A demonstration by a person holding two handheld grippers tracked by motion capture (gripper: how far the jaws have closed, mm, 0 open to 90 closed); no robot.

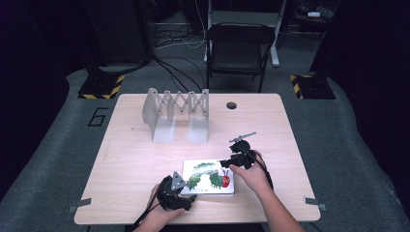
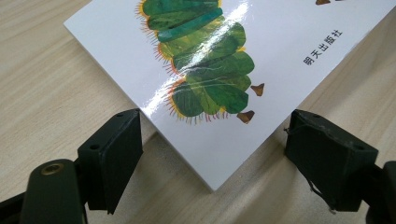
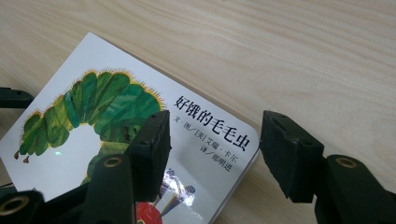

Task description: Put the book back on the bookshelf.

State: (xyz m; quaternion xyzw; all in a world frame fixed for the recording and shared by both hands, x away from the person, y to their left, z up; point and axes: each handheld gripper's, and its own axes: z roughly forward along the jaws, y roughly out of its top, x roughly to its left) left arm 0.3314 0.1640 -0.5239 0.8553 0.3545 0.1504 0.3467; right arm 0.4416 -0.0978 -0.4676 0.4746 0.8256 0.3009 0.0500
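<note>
A white picture book (image 1: 207, 170) with a green caterpillar on its cover lies flat near the table's front edge. My left gripper (image 1: 185, 189) sits at the book's near left corner. In the left gripper view that corner of the book (image 2: 210, 93) points in between the jaws of the left gripper (image 2: 217, 161), which stand wide and clear of it. My right gripper (image 1: 227, 164) is at the far right corner. In the right gripper view the right gripper (image 3: 217, 151) is open, one jaw over the cover of the book (image 3: 93, 116), the other off its edge above the table.
A grey metal folding book rack (image 1: 176, 112) stands upright at the back middle of the wooden table (image 1: 130, 159). A round cable hole (image 1: 231, 105) lies to its right. A black folding chair (image 1: 239, 48) stands behind the table.
</note>
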